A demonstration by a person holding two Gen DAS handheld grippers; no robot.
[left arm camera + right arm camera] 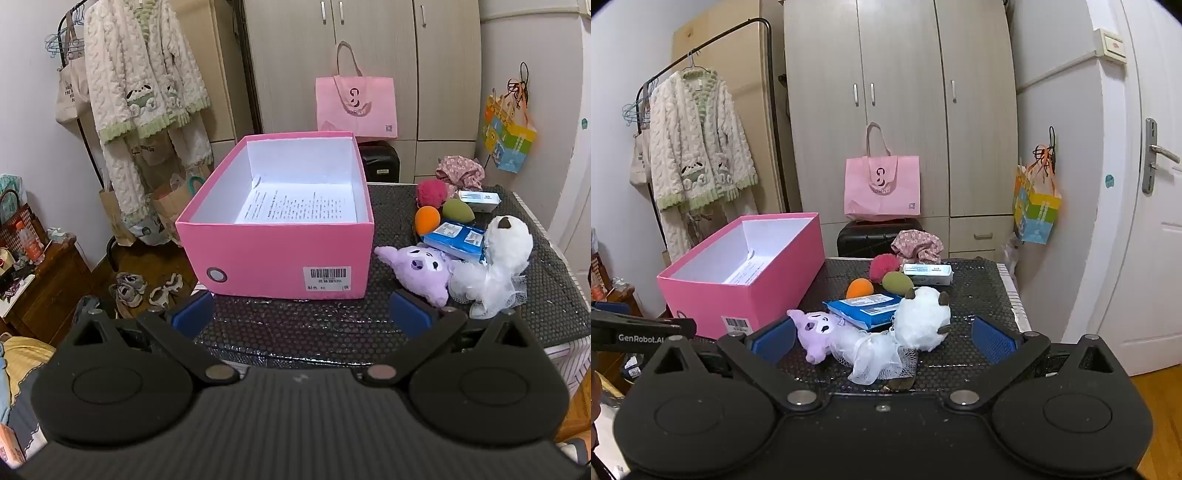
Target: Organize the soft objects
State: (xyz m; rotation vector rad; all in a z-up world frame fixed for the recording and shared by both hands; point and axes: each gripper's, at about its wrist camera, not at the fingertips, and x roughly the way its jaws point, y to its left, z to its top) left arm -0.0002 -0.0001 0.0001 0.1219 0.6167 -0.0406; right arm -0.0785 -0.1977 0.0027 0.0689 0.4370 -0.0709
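Heap of soft things on black mesh tabletop (979,291): purple plush toy (816,330), white fluffy plush (923,317), white net pouf (875,358), orange sponge egg (859,288), green sponge egg (897,282), red pompom (884,266). Just left, open pink cardboard box (273,254), printed paper inside. Left gripper (301,315) and right gripper (882,336): jaws wide apart, holding nothing.

I see a beige wardrobe (901,110) against the back wall, a white door (1152,206) on the right, a clothes rack (79,110) on the left, and wooden flooring (1160,413).
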